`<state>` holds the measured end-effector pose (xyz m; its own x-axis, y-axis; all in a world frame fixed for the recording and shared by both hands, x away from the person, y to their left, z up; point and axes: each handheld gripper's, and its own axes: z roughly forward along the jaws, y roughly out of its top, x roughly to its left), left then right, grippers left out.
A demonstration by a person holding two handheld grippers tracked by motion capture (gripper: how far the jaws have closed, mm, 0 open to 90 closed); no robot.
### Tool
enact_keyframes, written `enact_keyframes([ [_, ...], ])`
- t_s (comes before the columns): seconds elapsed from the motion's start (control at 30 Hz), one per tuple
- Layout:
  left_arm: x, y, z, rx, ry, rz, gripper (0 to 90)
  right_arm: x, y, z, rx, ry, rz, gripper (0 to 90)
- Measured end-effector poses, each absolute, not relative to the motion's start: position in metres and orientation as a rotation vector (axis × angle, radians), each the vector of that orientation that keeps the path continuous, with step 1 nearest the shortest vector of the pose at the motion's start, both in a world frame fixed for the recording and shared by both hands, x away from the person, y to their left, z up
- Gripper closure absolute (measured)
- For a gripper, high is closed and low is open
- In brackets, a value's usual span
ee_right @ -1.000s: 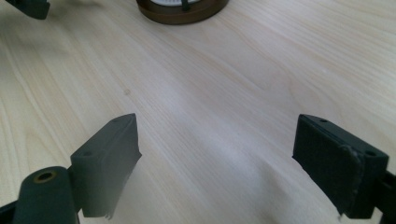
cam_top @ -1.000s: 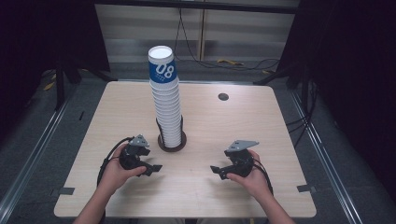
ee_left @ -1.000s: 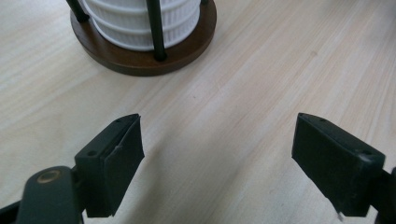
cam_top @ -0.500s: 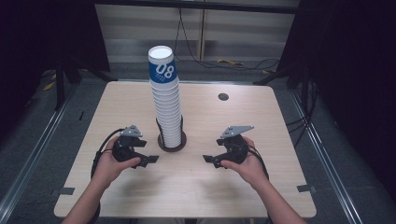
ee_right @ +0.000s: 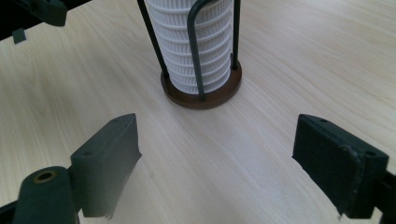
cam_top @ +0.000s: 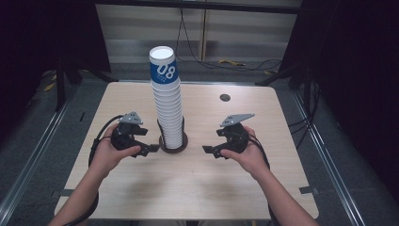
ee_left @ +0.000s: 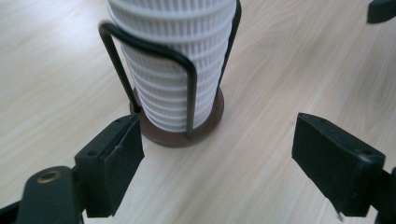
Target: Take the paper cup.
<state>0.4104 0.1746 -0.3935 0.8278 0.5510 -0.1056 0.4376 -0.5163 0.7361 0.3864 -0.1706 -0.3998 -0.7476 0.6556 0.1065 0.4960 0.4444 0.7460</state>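
High view shows a light wooden worktop (cam_top: 197, 188) with a tall stack of paper cups (cam_top: 168, 101) standing near its middle, slightly toward the person's side. The top cup is blue with white digits, the cups below are white and ribbed. The stack stands upright in a holder (cam_top: 173, 141) with a round brown base and thin black wire loops around the lower cups. The left hand-held gripper (cam_top: 149, 149) is just beside the holder base on its left, and its jaws are apart with nothing between them. The right hand-held gripper (cam_top: 210, 150) is near the holder on the other side, a little more apart from it, and its jaws are also apart and hold nothing. In the left gripper view the holder is close in front of the two black jaws; in the right gripper view it stands a bit farther away. A small dark round disc (cam_top: 225, 97) sits in the worktop behind the right hand.
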Motion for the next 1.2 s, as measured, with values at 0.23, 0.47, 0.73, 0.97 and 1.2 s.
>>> enact_keyframes([
  [0.23,0.417,0.173,-0.362,2.209,0.703,0.198,16.4,0.391,-0.156,-0.396,0.996,2.504,1.222,13.8],
  [0.47,0.421,0.174,-0.347,2.218,0.681,0.19,16.4,0.395,-0.15,-0.392,0.988,2.498,1.231,13.8],
  [0.73,0.424,0.176,-0.329,2.201,0.674,0.194,16.4,0.4,-0.141,-0.38,0.963,2.485,1.251,13.8],
  [0.97,0.427,0.172,-0.308,2.192,0.656,0.204,16.5,0.401,-0.131,-0.368,0.928,2.482,1.265,13.8],
  [1.2,0.432,0.17,-0.291,2.196,0.647,0.216,16.5,0.405,-0.123,-0.357,0.909,2.474,1.275,13.8],
])
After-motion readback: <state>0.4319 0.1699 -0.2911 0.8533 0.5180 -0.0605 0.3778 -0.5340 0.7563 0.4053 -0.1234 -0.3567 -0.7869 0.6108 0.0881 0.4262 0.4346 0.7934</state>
